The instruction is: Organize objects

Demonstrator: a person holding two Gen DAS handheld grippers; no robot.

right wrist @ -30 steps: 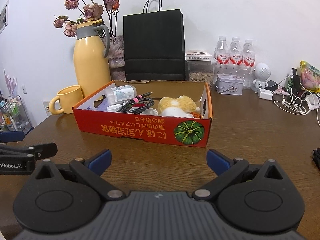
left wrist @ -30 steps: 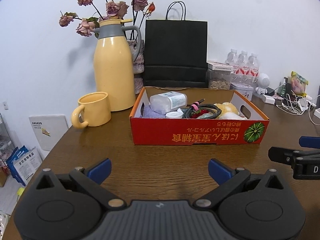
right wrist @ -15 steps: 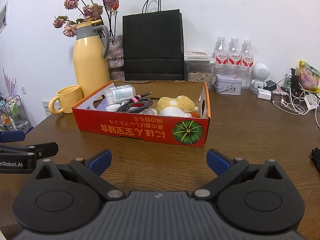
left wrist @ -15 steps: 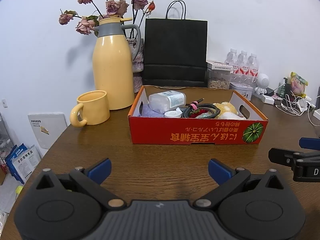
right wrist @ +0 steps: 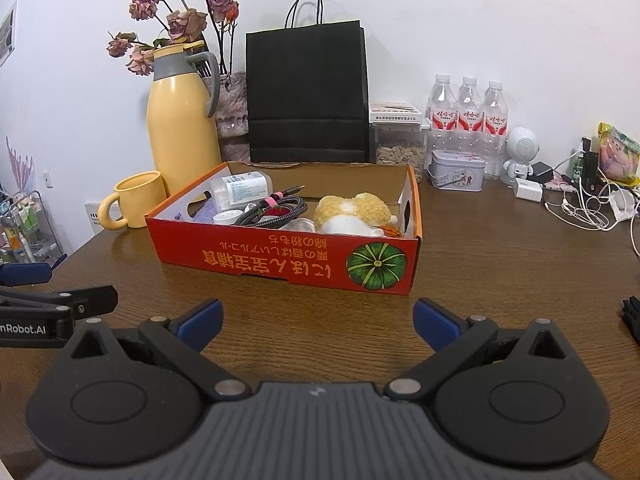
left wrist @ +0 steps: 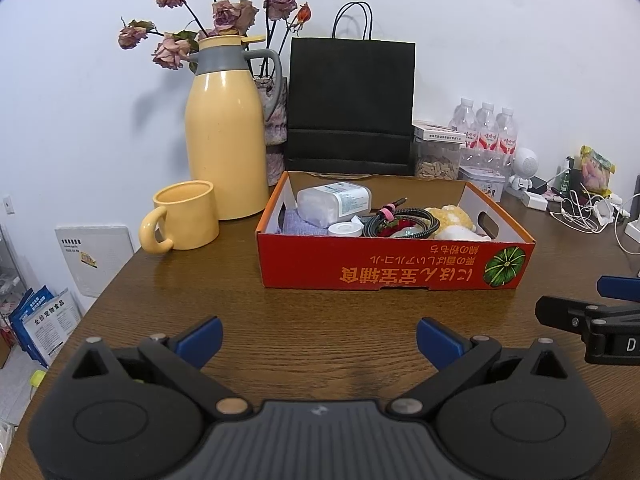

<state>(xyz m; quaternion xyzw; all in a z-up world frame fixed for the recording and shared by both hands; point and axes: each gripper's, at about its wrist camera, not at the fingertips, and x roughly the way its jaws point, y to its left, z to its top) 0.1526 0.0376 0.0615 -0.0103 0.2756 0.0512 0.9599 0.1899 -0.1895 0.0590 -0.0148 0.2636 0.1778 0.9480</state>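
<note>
A red cardboard box (left wrist: 396, 268) (right wrist: 280, 258) with a green pumpkin print sits on the brown table. Inside it lie a clear plastic container (left wrist: 334, 202) (right wrist: 240, 188), a coiled black cable (left wrist: 404, 222) (right wrist: 276, 214), a small white lid (left wrist: 344, 229), a purple cloth (left wrist: 296, 222) and a yellow-and-white plush toy (left wrist: 454, 220) (right wrist: 352, 214). My left gripper (left wrist: 319, 338) hovers open over bare wood in front of the box. My right gripper (right wrist: 317, 320) is open too, a little nearer the box's pumpkin corner. Neither holds anything.
Left of the box stand a yellow mug (left wrist: 182, 216) and a tall yellow thermos (left wrist: 226, 132) with dried roses behind. A black paper bag (left wrist: 352, 104), water bottles (right wrist: 468, 120), a metal tin (right wrist: 456, 176), a small white robot figure (right wrist: 522, 154) and tangled cables (right wrist: 584, 208) line the back and right.
Both grippers drifted slightly; the box sits a touch further left and lower in the right wrist view. Both stay open.
</note>
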